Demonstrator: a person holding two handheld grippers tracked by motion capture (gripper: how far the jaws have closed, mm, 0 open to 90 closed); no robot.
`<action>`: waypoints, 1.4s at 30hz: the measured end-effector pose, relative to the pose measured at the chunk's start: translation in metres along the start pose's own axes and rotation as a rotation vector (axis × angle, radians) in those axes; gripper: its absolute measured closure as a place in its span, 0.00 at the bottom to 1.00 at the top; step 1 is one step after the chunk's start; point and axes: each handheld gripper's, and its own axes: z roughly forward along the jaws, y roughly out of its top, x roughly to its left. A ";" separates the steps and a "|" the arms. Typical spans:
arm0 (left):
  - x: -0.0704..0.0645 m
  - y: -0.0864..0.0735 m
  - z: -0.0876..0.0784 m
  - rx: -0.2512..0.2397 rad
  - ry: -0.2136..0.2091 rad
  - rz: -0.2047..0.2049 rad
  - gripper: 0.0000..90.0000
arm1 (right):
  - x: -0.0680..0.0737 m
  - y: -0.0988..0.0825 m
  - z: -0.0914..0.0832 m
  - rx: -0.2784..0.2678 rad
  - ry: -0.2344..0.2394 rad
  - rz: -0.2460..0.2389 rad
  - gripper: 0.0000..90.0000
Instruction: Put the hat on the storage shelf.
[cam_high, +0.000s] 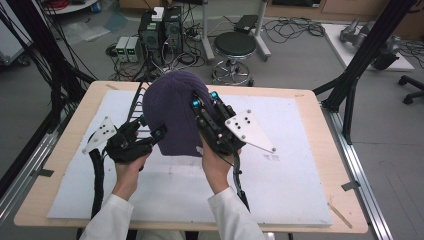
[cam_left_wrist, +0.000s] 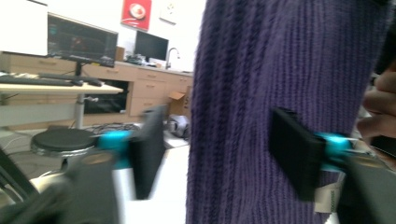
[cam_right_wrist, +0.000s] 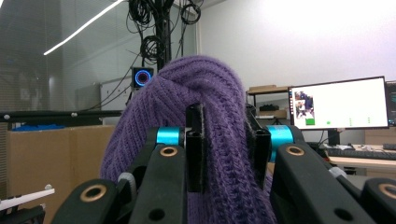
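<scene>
Two claws meet at one purple knit hat, held up above the white mat that covers the counter.

High view: hat hangs crown up, open hem down, between both hands. Left claw sits at the hat's lower left edge; right claw reaches onto its right side. A grey three-cornered plate rides on each. White sleeves enter from the bottom.

Left gripper view: blurred. Left claw has its jaws spread wide. One jaw lies against the ribbed knit of the hat; the other stands clear of it, over the mat. Nothing pinched between them, so released. Fingers of the other hand at the right edge.

Right gripper view: right claw clenched on a thick fold of the hat, knit bunched between both jaws and rising above them.

Surroundings: round black stool beyond the counter's far edge, computer towers and loose cables on the floor. Black frame struts at left and right. Gripper views show a lit monitor, a desk with drawers, cardboard boxes. The hat blocks much of both gripper views.
</scene>
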 end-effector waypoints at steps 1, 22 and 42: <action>0.000 0.000 0.000 -0.004 -0.012 0.003 0.55 | 0.000 0.000 0.000 0.001 -0.002 -0.003 0.84; 0.033 0.049 -0.015 -0.086 0.162 0.430 0.92 | -0.001 -0.004 0.054 0.008 -0.040 -0.280 0.82; 0.085 0.105 0.007 -0.065 0.218 0.531 0.92 | -0.006 0.011 0.128 -0.001 -0.070 -0.336 0.82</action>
